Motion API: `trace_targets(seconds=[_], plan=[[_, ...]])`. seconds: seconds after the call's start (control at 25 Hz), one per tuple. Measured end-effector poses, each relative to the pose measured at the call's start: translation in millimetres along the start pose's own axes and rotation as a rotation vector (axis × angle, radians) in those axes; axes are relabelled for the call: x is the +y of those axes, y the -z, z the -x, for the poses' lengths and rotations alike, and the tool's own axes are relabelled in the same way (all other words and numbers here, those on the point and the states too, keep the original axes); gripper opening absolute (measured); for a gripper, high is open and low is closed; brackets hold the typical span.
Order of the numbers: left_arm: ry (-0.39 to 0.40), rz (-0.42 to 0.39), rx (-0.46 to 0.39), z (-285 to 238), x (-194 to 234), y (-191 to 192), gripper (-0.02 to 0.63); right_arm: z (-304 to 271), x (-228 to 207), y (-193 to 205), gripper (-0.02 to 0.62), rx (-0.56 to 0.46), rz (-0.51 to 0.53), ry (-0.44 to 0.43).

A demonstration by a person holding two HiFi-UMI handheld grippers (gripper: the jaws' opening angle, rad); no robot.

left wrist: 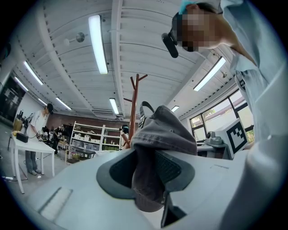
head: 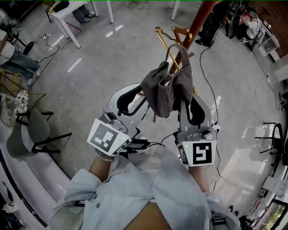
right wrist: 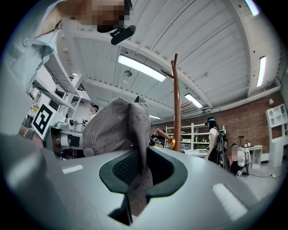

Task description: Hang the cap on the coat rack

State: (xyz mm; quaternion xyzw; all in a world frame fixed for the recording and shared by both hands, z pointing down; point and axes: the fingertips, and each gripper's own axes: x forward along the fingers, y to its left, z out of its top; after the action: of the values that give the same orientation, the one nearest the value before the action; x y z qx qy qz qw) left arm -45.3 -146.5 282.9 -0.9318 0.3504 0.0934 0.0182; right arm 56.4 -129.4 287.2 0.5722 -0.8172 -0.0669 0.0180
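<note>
My left gripper (head: 145, 95) pinched the cap's (head: 158, 92) left edge; my right gripper (head: 185, 102) pinched its right edge, spreading it between them, raised at a near hook (head: 165, 42) of the coat rack (head: 199, 20), apparently for hooking on.

A soft grey fabric cap (head: 165, 87) hangs crumpled and folded in on itself, its strap arching up at the top. It is pinched at two sides: the left gripper (head: 145, 95) and the right gripper (head: 185, 99) each have their jaws closed on a fold of its cloth. It sits right against the upper pegs of the reddish-brown wooden coat rack (head: 203, 13), an upright pole with brass-tipped pegs. Whether the strap touches a peg cannot be told.
</note>
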Motion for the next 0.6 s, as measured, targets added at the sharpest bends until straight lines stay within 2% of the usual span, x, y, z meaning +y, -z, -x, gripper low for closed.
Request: trace_targets(seconds=[0.32, 0.6], plan=[[0.007, 0.012, -0.001, -11, 2, 4, 0.123, -4, -9, 4, 0.052, 0.004, -0.006, 0.01], [-0.022, 0.014, -0.006, -25, -1, 5, 0.123, -7, -24, 0, 0.052, 0.0, 0.002, -0.02]])
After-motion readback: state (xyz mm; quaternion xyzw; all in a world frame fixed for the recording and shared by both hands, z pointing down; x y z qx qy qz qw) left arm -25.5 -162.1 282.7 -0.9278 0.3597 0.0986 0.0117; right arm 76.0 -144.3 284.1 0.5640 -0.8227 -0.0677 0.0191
